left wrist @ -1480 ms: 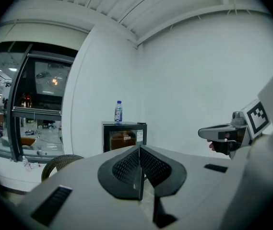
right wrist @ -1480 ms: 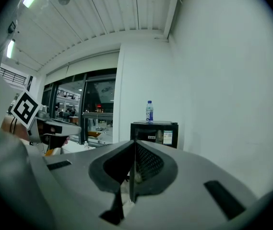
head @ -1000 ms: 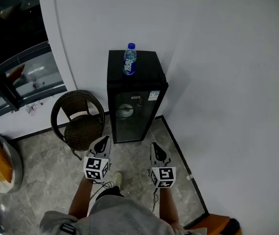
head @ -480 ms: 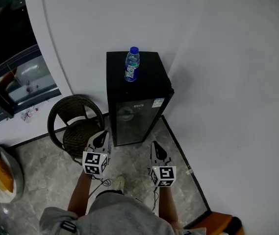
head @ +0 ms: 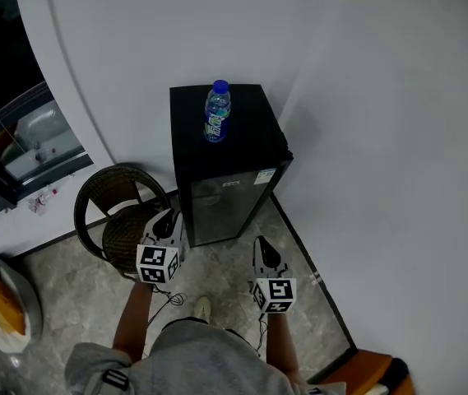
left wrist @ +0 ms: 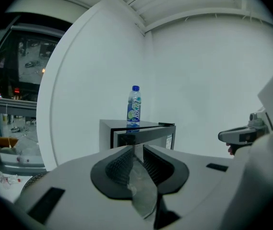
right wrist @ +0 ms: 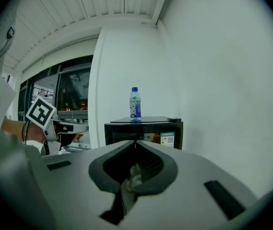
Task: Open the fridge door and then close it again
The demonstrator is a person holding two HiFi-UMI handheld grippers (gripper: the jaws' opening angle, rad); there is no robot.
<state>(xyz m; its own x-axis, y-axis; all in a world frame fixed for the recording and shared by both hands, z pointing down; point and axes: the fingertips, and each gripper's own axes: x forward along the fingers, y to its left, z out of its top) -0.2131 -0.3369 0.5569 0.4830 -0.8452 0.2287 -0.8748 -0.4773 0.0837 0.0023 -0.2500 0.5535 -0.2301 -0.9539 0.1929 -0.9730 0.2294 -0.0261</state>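
In the corner of the white walls stands the fridge (head: 225, 171), a black box, its glossy glass door closed; the door label (head: 265, 176) is unreadable. On its top stands a blue-capped clear bottle (head: 216, 111); left of it, a round wicker chair (head: 114, 212). Both grippers are nearer its door than before. The left gripper (head: 168, 219) has just been parting its ribbed jaws slightly, with nothing between them; the right gripper (head: 261, 245) is clenched and holds nothing.
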